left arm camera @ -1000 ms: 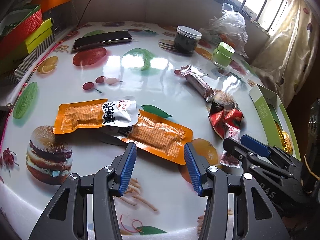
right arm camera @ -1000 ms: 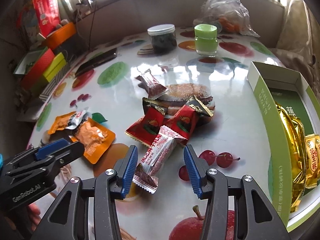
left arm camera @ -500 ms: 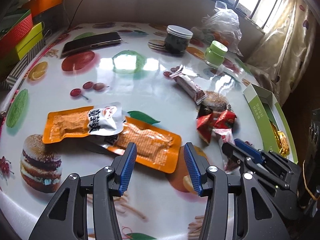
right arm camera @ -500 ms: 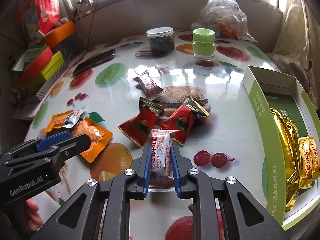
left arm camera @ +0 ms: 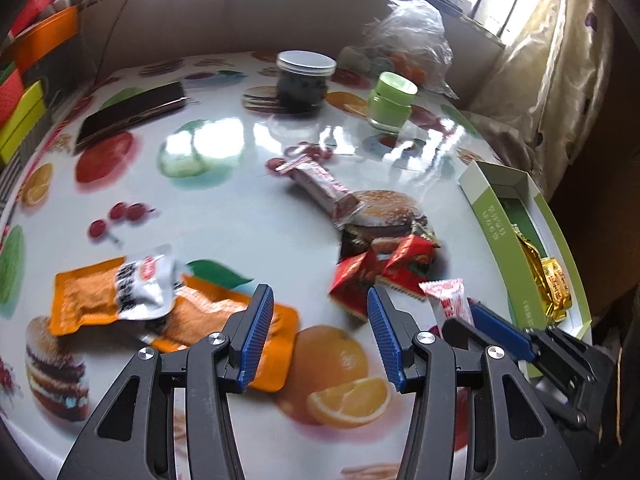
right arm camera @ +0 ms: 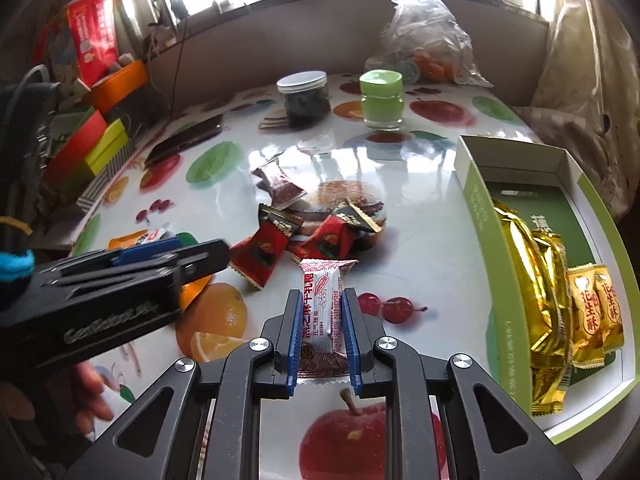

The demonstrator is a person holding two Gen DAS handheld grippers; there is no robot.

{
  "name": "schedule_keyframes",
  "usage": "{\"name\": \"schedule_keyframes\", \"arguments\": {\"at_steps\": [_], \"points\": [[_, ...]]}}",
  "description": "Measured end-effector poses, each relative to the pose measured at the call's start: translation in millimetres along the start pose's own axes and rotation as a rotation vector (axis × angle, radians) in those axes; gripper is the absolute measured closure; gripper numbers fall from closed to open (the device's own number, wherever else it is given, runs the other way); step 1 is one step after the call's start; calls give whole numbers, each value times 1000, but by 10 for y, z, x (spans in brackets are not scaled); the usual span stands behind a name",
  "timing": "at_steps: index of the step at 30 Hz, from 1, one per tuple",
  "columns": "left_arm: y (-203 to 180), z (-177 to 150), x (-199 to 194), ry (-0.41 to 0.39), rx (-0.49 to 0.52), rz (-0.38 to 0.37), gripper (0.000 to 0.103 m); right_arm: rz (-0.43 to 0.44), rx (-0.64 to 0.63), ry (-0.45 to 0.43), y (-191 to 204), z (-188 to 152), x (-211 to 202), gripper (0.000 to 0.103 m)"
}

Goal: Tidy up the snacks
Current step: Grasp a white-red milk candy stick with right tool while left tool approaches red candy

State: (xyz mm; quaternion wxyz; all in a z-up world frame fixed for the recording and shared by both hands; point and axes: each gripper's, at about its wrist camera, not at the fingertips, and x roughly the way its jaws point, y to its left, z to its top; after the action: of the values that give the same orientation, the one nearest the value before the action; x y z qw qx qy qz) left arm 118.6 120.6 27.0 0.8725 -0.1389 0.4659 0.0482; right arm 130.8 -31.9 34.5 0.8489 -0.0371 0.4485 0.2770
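The right gripper (right arm camera: 321, 334) is clenched on the white candy (right arm camera: 325, 312), low centre of the right wrist view, pads pinching the wrapper's sides with its top end poking free above them. It looks lifted just clear of the table (right arm camera: 424, 240), though that is hard to be sure of. The green box (right arm camera: 478, 216) waits at the right edge of the frame. The job now, by the look of it: carry the candy rightward, clear the box's near wall before lowering, and let go over the bare green floor behind the gold packs rather than on top of them.

The left gripper (left arm camera: 318, 328) hangs with its jaws parted and nothing between them, above the orange pouches (left arm camera: 224, 316) at lower left of its view.

The count: two red candies (right arm camera: 260, 250), two dark-wrapped ones, one maroon bar (right arm camera: 280, 186), two orange pouches. In the box, a large gold pack (right arm camera: 528, 264) and two small yellow packs (right arm camera: 596, 308). At the back, two jars (right arm camera: 304, 98) and a phone (right arm camera: 188, 138).
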Motion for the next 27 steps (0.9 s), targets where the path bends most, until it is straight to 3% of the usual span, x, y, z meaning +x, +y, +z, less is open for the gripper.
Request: {"name": "schedule_keyframes", "arguments": {"at_steps": [22, 27], "points": [[-188, 94, 355, 46, 38, 26, 53, -17, 86, 2, -295, -61, -65, 85], [-178, 102, 365, 44, 31, 40, 63, -19, 91, 2, -308, -66, -64, 85]]}}
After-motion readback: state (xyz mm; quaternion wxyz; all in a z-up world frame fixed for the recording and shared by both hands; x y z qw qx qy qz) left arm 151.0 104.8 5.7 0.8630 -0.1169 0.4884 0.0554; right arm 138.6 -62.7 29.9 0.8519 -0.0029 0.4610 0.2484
